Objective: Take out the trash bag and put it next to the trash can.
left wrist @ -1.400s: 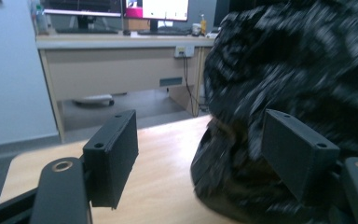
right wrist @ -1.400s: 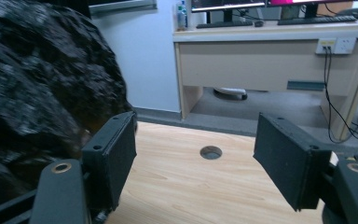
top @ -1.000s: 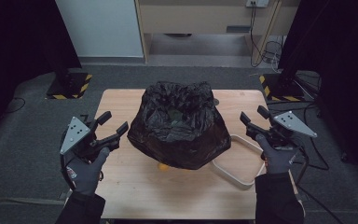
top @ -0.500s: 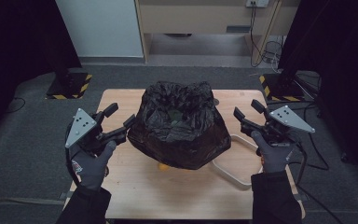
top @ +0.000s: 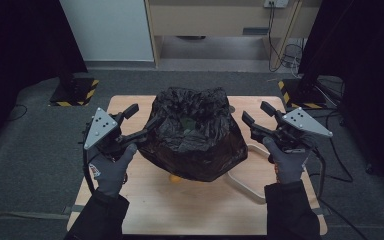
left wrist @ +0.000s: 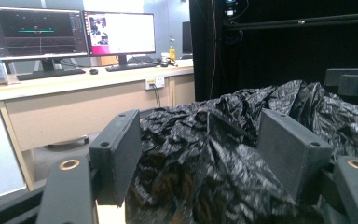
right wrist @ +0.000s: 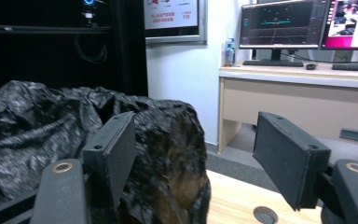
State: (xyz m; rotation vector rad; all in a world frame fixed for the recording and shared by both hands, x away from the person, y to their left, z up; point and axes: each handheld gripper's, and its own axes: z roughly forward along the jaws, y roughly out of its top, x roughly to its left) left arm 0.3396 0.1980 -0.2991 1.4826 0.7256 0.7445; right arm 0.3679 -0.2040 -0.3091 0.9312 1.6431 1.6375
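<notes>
A crumpled black plastic bag bulges over something on the middle of the wooden table; what it covers is hidden. An orange bit peeks out under its near edge. My left gripper hovers at the bag's left side, open, its nearer finger close against the plastic. In the left gripper view the bag lies between and beyond the spread jaws of the left gripper. My right gripper stands open just off the bag's right side. In the right gripper view the bag sits left of the right gripper.
A pale loop-shaped rim lies on the table at the bag's near right. Stands with striped bases flank the table's far corners on the floor. A desk with monitors stands beyond. The table has a small hole.
Both hands have risen and moved forward, closer to the sides of the bag. The jaws' spread and the bag look unchanged.
</notes>
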